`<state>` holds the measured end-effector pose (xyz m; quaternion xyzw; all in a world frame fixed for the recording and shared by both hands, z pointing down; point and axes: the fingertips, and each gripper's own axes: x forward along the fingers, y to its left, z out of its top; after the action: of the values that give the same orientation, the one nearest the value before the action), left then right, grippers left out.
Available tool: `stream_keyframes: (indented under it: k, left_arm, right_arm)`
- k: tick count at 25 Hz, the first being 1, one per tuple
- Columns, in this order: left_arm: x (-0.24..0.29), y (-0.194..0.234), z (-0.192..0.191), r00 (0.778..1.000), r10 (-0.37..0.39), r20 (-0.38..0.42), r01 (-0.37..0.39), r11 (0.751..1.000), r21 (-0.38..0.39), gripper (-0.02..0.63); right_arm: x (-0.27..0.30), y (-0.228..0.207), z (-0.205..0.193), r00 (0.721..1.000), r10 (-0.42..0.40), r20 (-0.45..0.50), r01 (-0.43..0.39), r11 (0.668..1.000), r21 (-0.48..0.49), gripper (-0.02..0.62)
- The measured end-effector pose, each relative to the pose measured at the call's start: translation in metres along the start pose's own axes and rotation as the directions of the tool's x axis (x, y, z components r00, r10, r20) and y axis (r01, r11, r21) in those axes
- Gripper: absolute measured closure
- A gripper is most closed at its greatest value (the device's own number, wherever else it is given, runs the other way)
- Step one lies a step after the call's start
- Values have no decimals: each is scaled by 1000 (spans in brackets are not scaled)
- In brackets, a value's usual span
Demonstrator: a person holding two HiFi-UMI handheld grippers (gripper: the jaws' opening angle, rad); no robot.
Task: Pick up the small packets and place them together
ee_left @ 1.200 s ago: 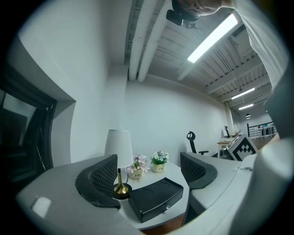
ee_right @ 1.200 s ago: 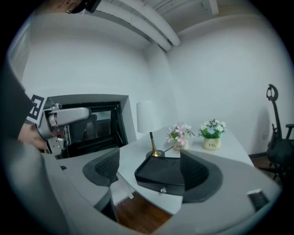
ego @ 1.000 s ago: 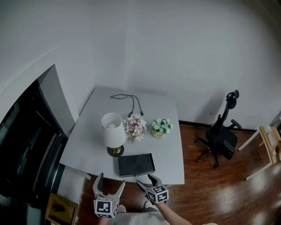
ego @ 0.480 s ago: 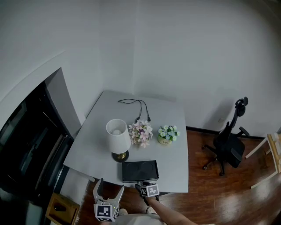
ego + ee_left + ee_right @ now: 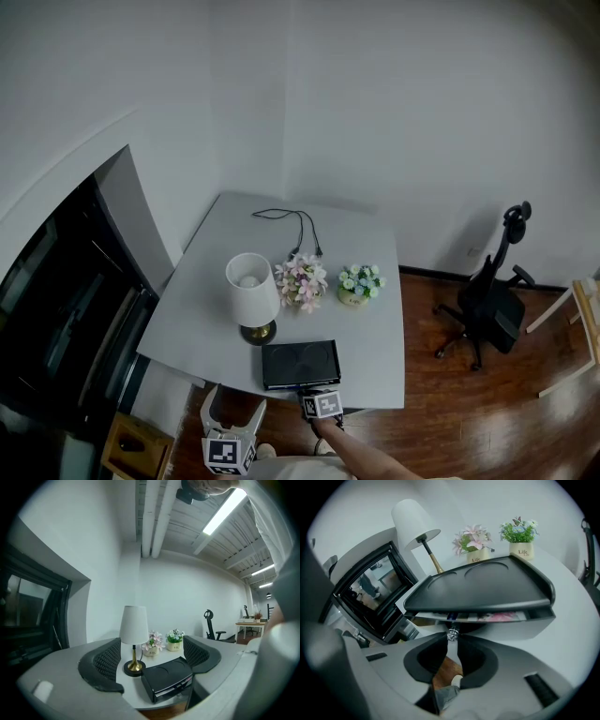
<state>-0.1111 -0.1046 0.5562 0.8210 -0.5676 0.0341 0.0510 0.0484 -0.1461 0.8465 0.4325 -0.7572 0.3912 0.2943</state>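
1. We see the right gripper point(image 5: 453, 641) clamped on the small faceted knob point(image 5: 452, 633) at the front of the black box point(image 5: 300, 363). Its jaws have just been closing, and the knob sits pinched between the tips.
2. The box stands at the near edge of the table point(image 5: 366, 244), in front of the lamp point(image 5: 251, 291), with its long side running along that edge.
3. The packets point(image 5: 501, 617) lie straight ahead of the right gripper and just above the knob. They show through the slot between the box's top and the drawer point(image 5: 534, 623).
4. We judge that the drawer must slide out toward us, across the box's long side, before any packet can be reached.
5. The packets look thin and flat, laid lengthwise along the drawer front. One toward the right is pink, there are paler ones beside it, and a dark bit shows above the knob. We cannot count them.
6. The left gripper point(image 5: 233, 403) hangs just off the near edge, left of the box, with its jaws wide apart and nothing between them. The right hand is the nearer one.
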Motion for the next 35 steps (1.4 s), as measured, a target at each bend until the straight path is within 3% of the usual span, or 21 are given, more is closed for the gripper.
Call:
stream_keyframes:
  k: [10, 18, 21, 24, 27, 30, 32, 35]
  left_arm:
    - [16, -21, -8, 998, -62, -16, 62, 998, -4, 207]
    - [16, -28, -14, 996, -77, -35, 76, 997, -8, 207]
    - [15, -28, -16, 997, -73, -37, 72, 997, -8, 207]
    - [15, -25, -15, 997, -67, -32, 67, 998, -8, 207]
    - [17, -25, -12, 997, -66, -27, 66, 998, -12, 207]
    - [19, -27, -3, 997, -77, -10, 77, 997, -11, 207]
    - [21, -29, 4, 996, -84, 5, 84, 996, -10, 207]
    - [24, -32, 14, 995, -95, 29, 95, 995, -3, 207]
  right_arm:
    - [-31, 32, -76, 988, 95, -120, -103, 992, -67, 535]
    - [-33, 32, -86, 985, 121, -122, -130, 989, -76, 535]
    - [-43, 32, -90, 980, 149, -132, -160, 984, -77, 486]
    - [-67, 37, -80, 973, 223, -60, -226, 973, -44, 486]
    - [-104, 42, -45, 955, 278, 103, -274, 960, -55, 486]
    - [-152, 46, 15, 889, 293, 353, -266, 956, -123, 488]
    - [-190, 48, 59, 801, 287, 525, -227, 957, -179, 489]
    - [-247, 53, 115, 639, 281, 716, -138, 958, -253, 488]
